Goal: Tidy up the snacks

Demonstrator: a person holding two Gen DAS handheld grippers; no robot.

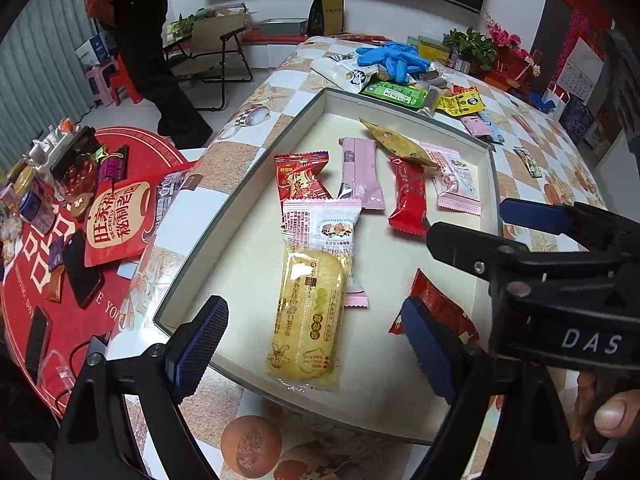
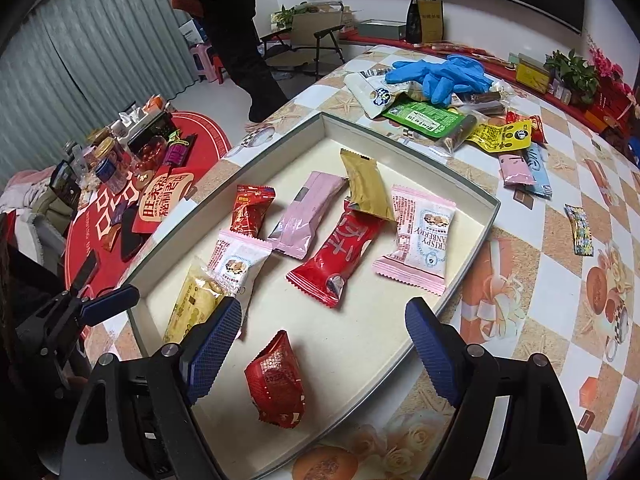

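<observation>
A shallow cream tray (image 1: 400,264) (image 2: 360,320) on the patterned table holds several snack packets. My left gripper (image 1: 316,348) hovers open over the tray's near end, and a yellow cake packet (image 1: 308,312) (image 2: 192,304) lies on the tray floor between its blue pads, untouched. My right gripper (image 2: 324,348) is open above a small red packet (image 2: 276,384) (image 1: 436,304), holding nothing. Further in lie a white-pink cranberry packet (image 2: 240,264), a pink packet (image 2: 304,220), a long red packet (image 2: 340,256) and a gold packet (image 2: 366,188). Each gripper shows at the edge of the other's view.
Beyond the tray's far rim lie loose snacks: a green packet (image 2: 428,118), a yellow packet (image 2: 500,136), pink and blue packets (image 2: 520,172), and blue gloves (image 2: 440,72). A red round table (image 1: 132,160) with jars and phones stands left. A person (image 1: 136,40) stands by a folding chair.
</observation>
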